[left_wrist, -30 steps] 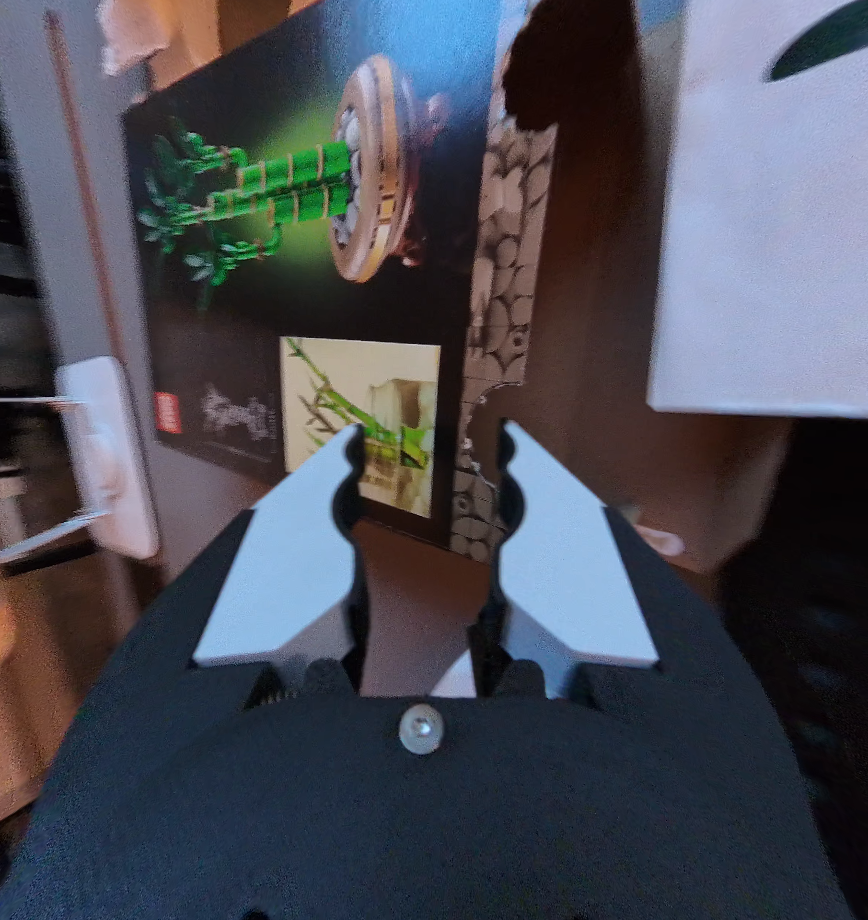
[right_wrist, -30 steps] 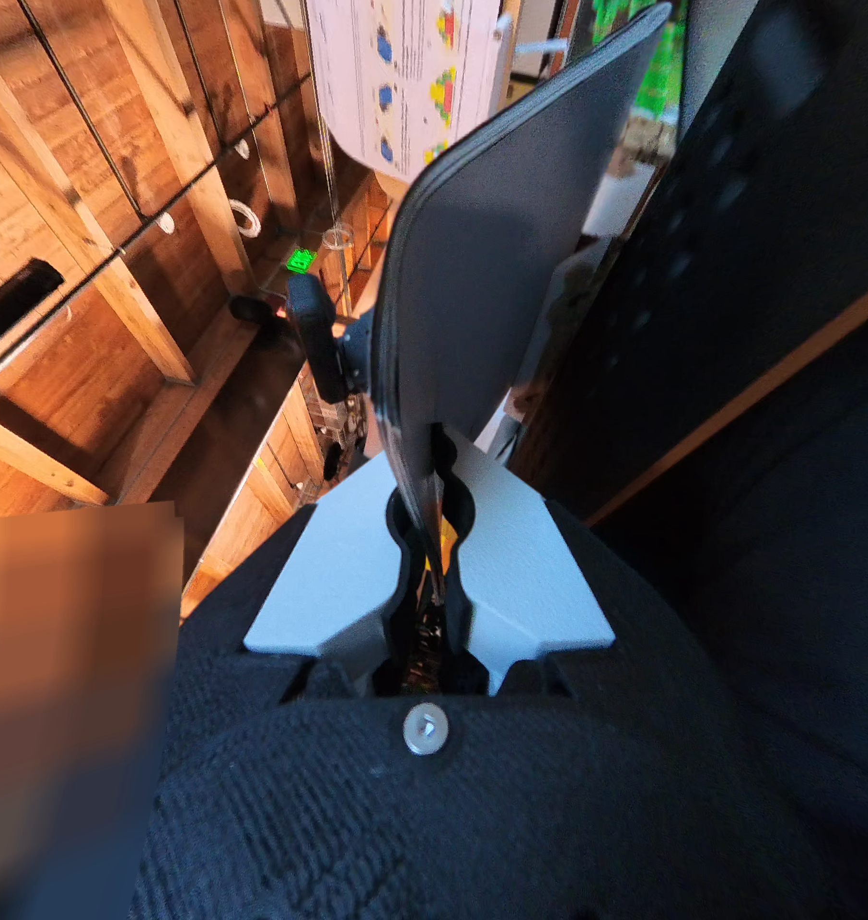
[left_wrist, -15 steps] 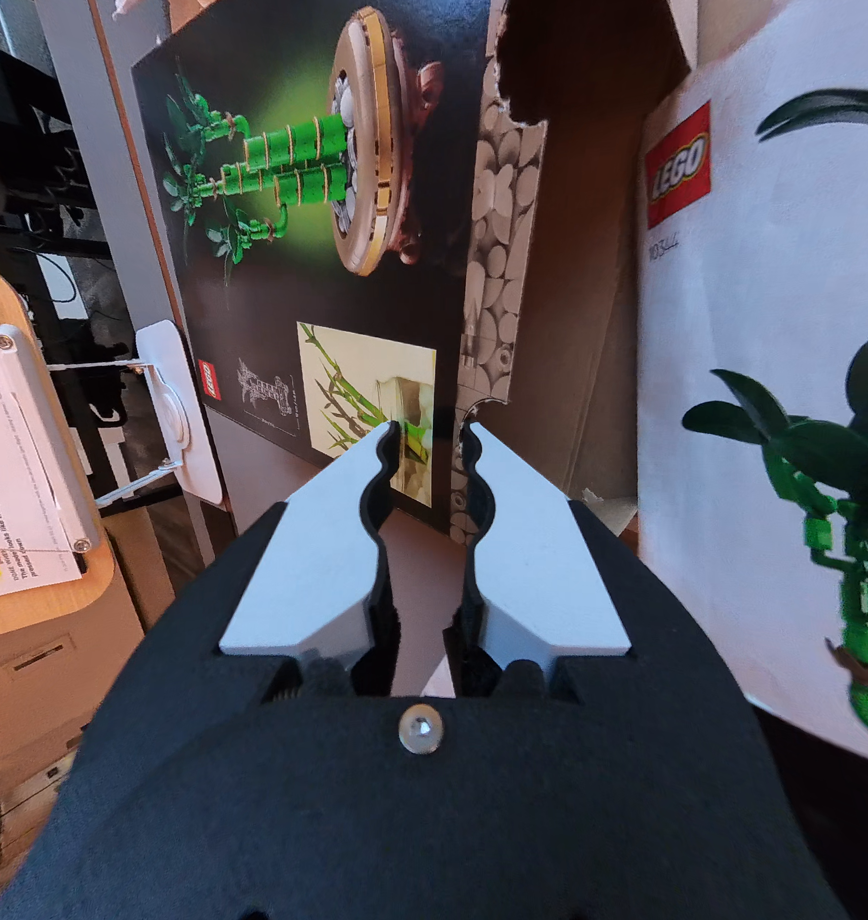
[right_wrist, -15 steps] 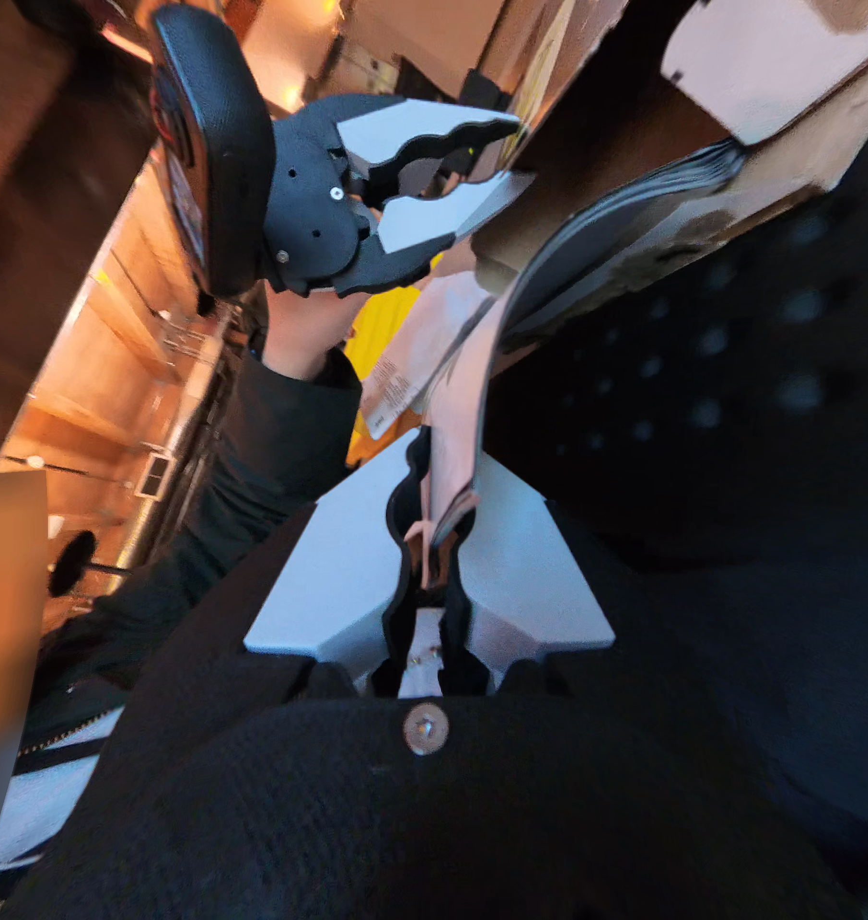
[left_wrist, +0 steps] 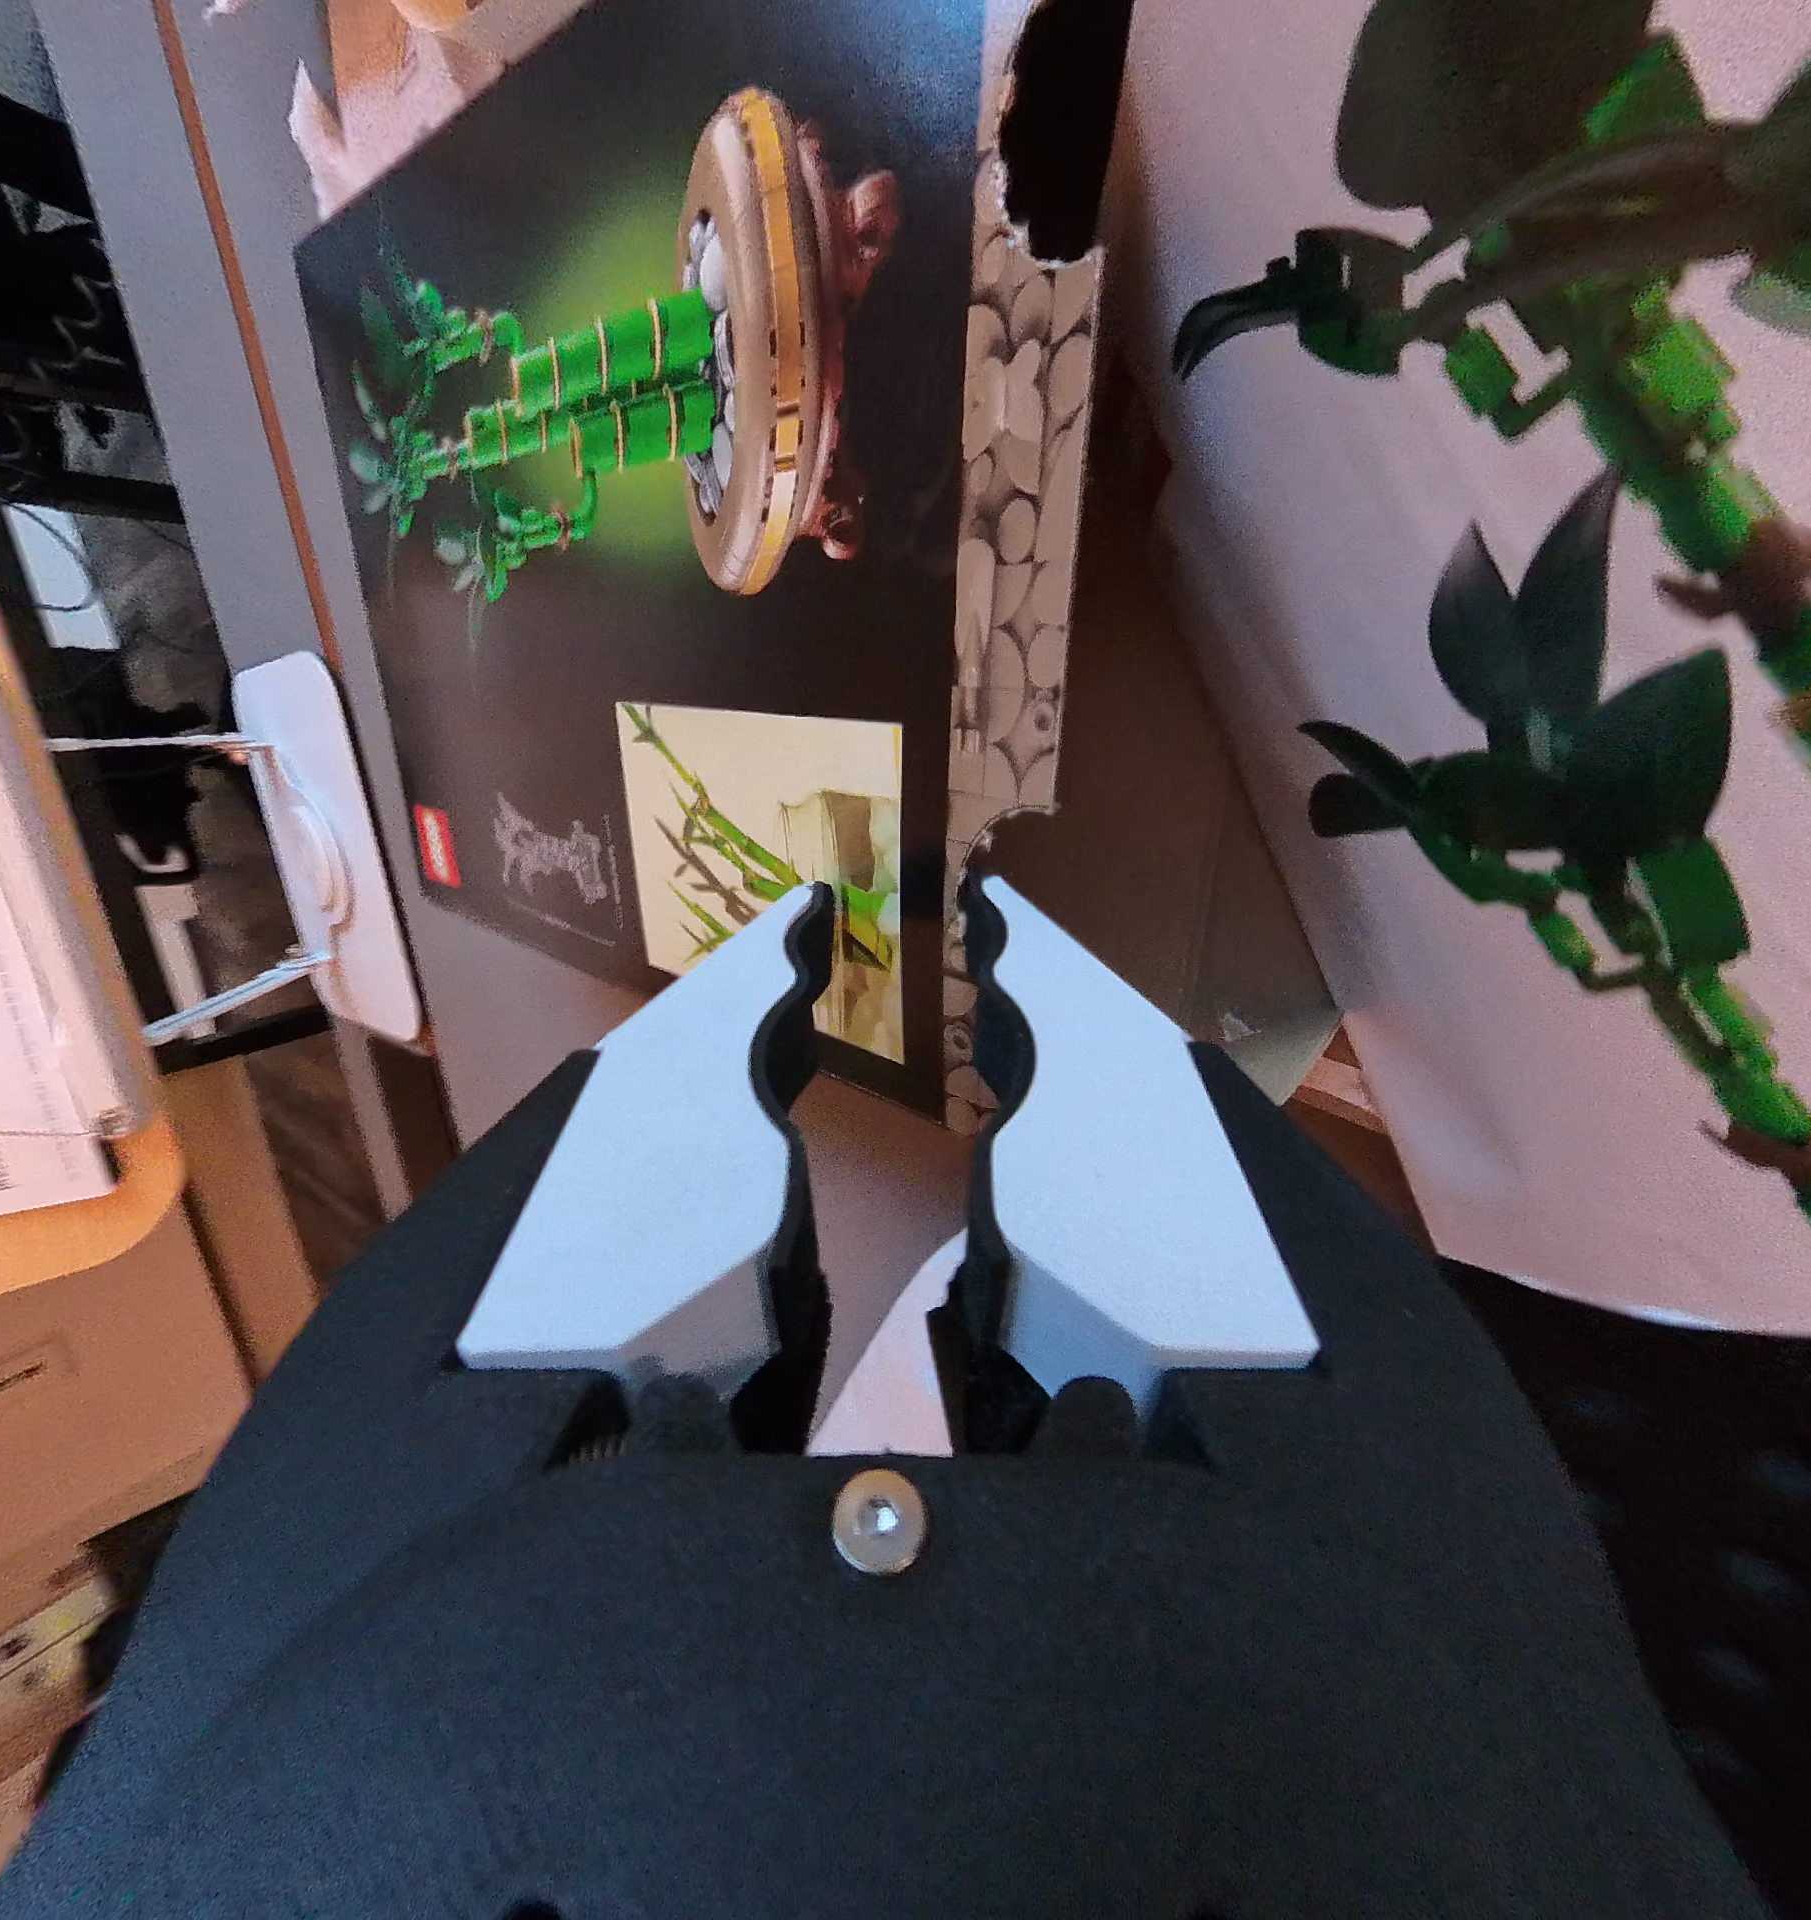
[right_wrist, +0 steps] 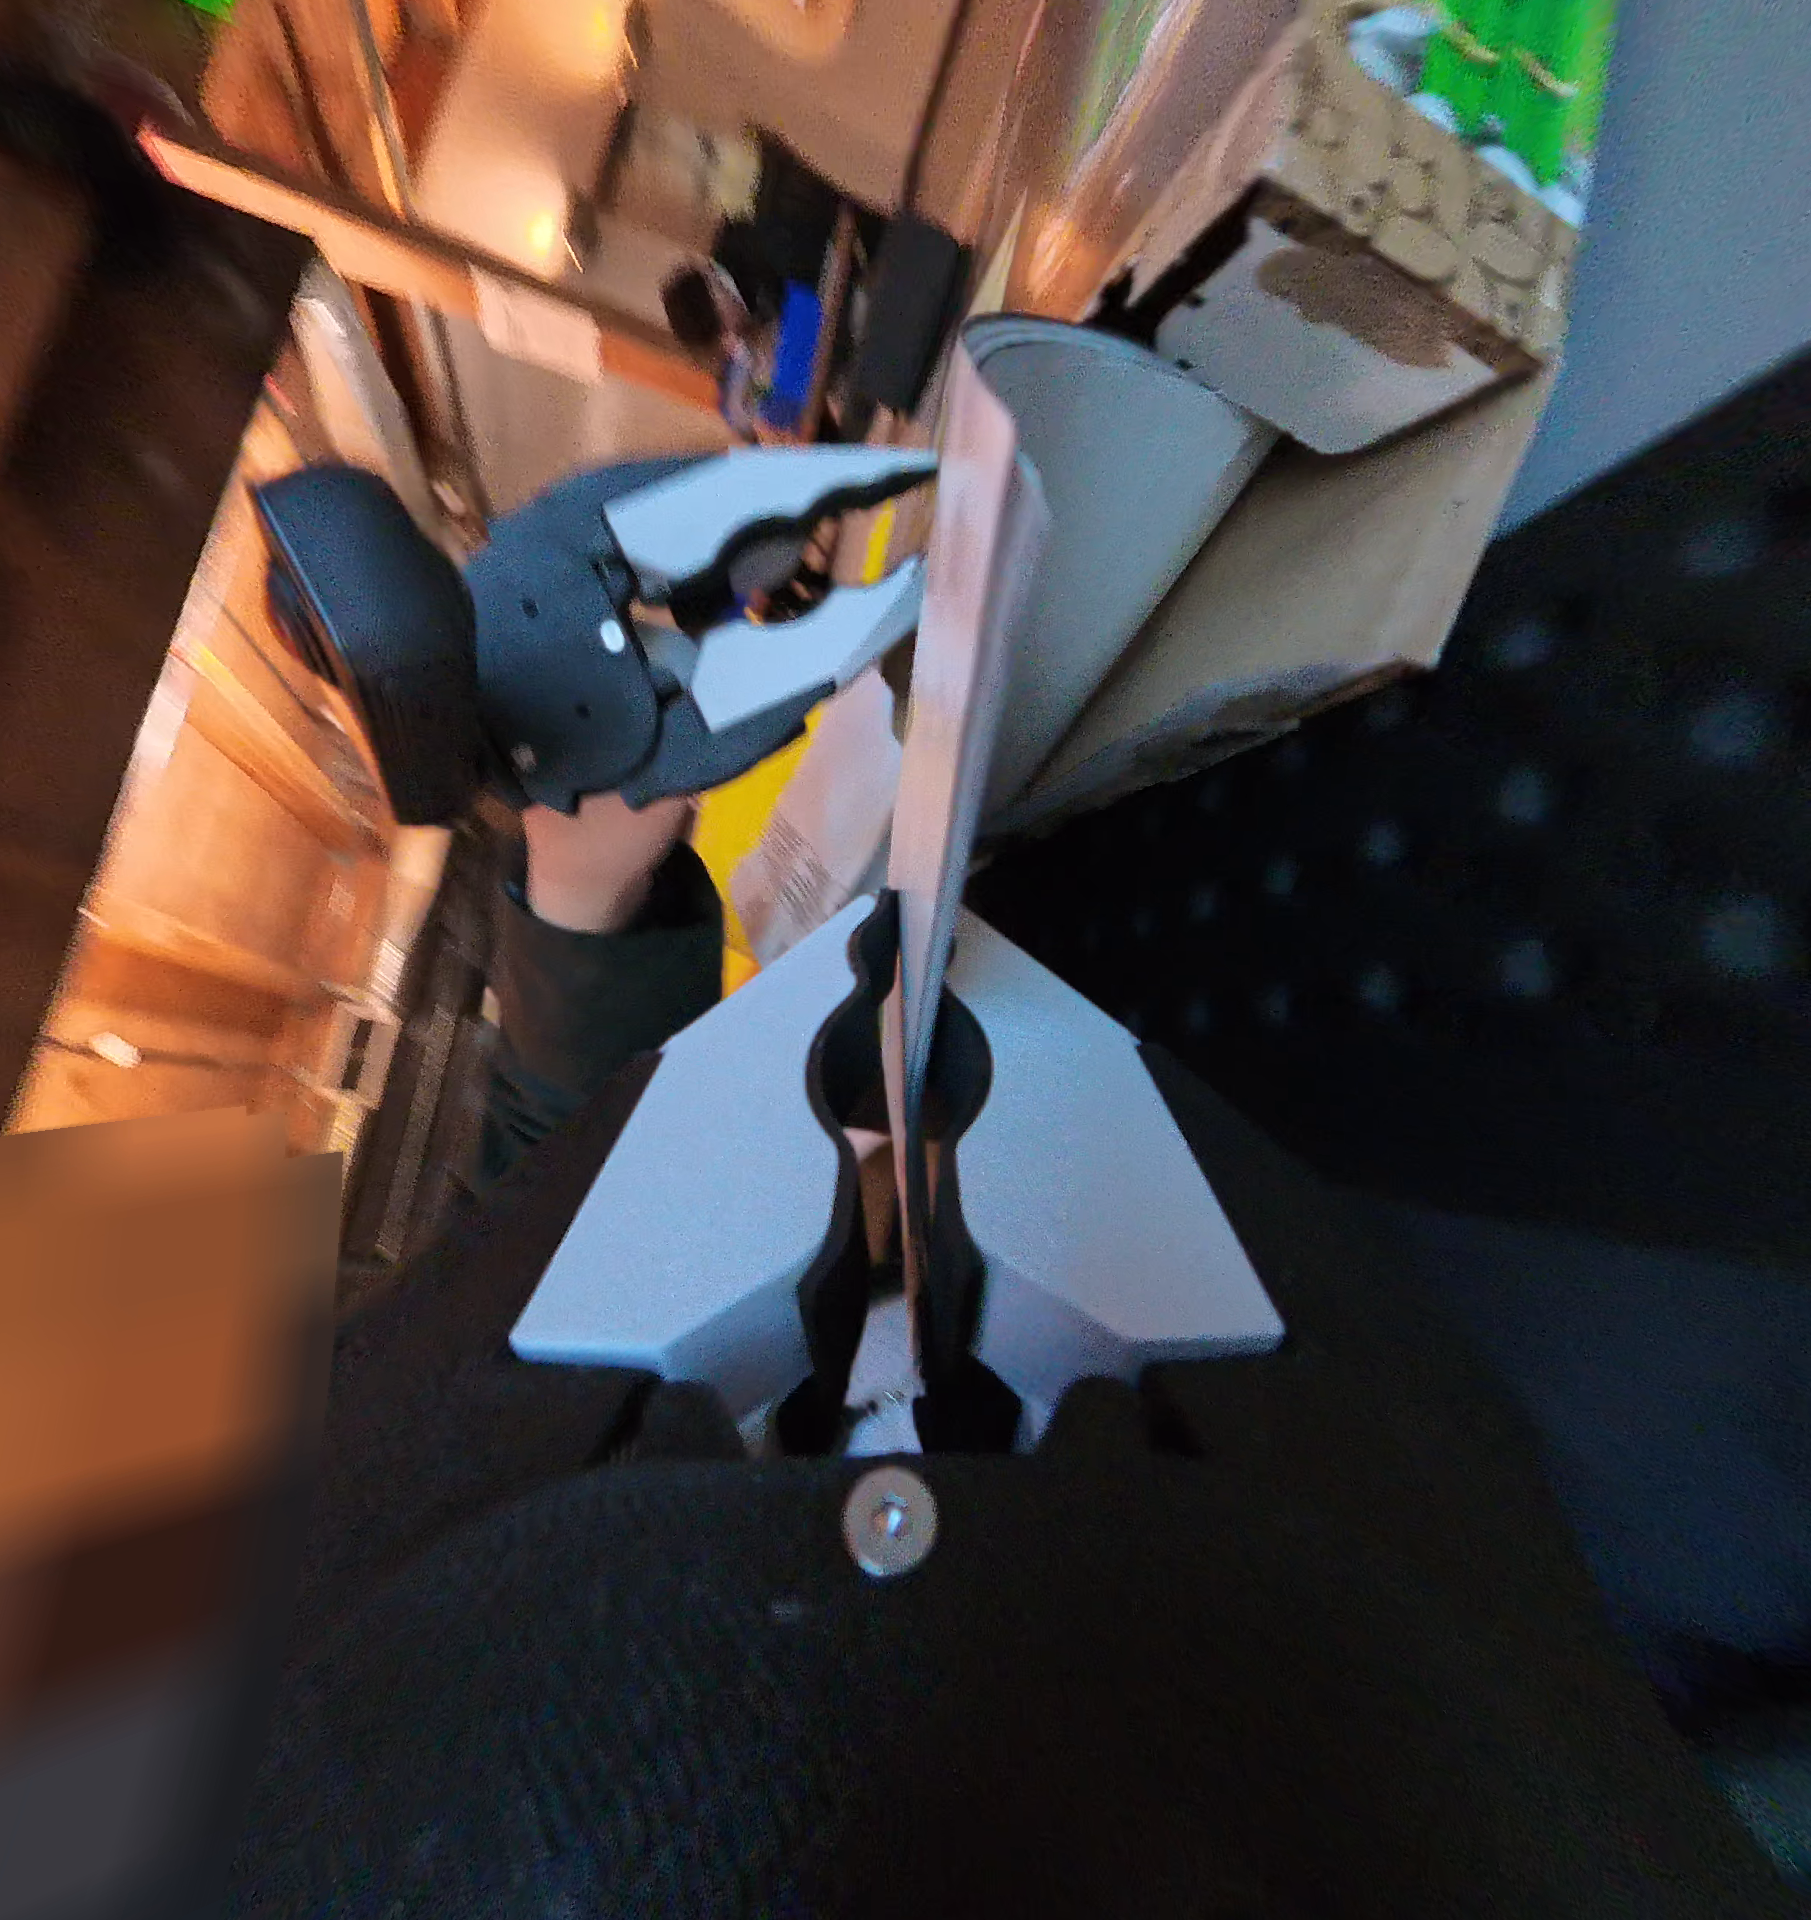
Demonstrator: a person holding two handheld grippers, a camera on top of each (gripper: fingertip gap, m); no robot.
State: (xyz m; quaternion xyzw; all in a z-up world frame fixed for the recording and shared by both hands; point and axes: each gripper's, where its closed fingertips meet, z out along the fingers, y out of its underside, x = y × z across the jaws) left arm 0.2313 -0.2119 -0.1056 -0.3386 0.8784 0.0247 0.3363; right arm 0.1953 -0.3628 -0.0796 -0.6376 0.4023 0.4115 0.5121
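Right wrist view, right tool [right_wrist: 906,935] pinching glossy booklet [right_wrist: 958,665], cardboard box [right_wrist: 1285,582] behind

white clip stand [left_wrist: 329,842]: sits left of the grey post, wire arms poking out sideways
grey post [left_wrist: 246,520]: runs upright, thin brown strip along its edge
printed sheet [left_wrist: 7,935]: under a clear cover on the far left, lying on the wooden board
wooden board [left_wrist: 59,1236]: rounded corner, pretty orange in this light
brown carton [left_wrist: 59,1392]: right below the board, has a slot in it
dark shelf [left_wrist: 39,312]: behind the post, cables all over, kinda blurry
black mat [right_wrist: 1503,883]: dotted with little holes, fills the right side
wooden racks [right_wrist: 205,790]: off to the left, too smeared to make out what's on them
yellow thing [right_wrist: 745,831]: no clue what it is
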